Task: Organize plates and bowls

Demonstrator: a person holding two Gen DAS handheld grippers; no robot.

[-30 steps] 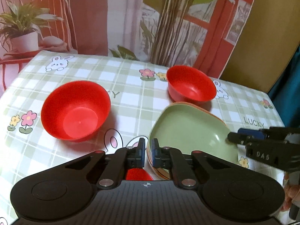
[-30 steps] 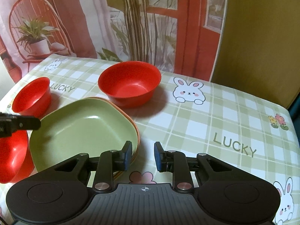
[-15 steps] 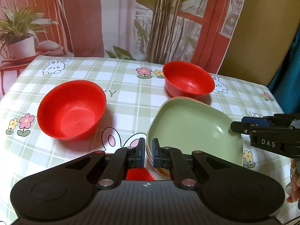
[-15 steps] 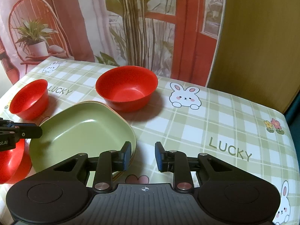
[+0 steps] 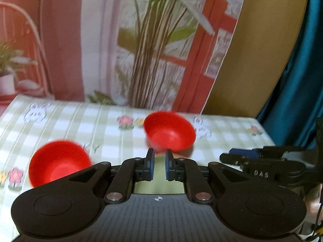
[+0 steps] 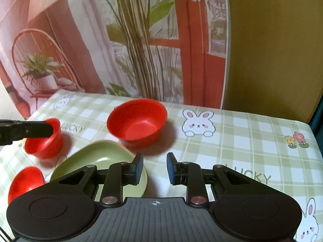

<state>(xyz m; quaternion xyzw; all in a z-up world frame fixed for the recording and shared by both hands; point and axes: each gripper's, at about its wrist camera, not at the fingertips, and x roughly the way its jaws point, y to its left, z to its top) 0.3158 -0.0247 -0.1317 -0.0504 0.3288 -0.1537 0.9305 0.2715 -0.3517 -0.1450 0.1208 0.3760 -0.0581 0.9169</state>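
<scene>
Left tongs [image 5: 158,166]: fingers a little apart, holding nothing, over the green plate.
Small red plastic bowl [image 6: 43,141]: on the checked cloth [image 6: 232,137], left of the right tongs.
Green square plate [image 6: 97,159]: on the cloth, under the right tongs' left finger.
Big red plastic bowl [image 6: 137,123]: just past the plate.
Right tongs [image 6: 155,169]: fingers wide apart, holding nothing.
</scene>
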